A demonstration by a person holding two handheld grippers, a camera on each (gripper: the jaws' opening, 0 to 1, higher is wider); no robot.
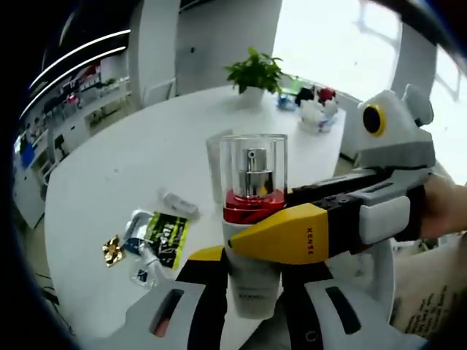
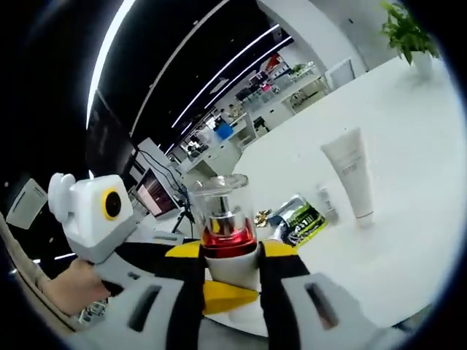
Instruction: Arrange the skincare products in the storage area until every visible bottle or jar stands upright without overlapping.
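Standing over the white surface (image 1: 131, 153), the pump bottle (image 1: 252, 219) is being clamped by both the left gripper (image 1: 244, 306) and right gripper (image 2: 230, 292) jaws.

On the yellow jaw of the right hand-held gripper (image 1: 310, 240), crossing in the left gripper view, small dark letters read "KENSE". The green-and-black sachet (image 1: 166, 237) on the table carries print, too blurred to read. Black lettering on a pale sheet (image 1: 430, 313) at that view's lower right corner cannot be made out.
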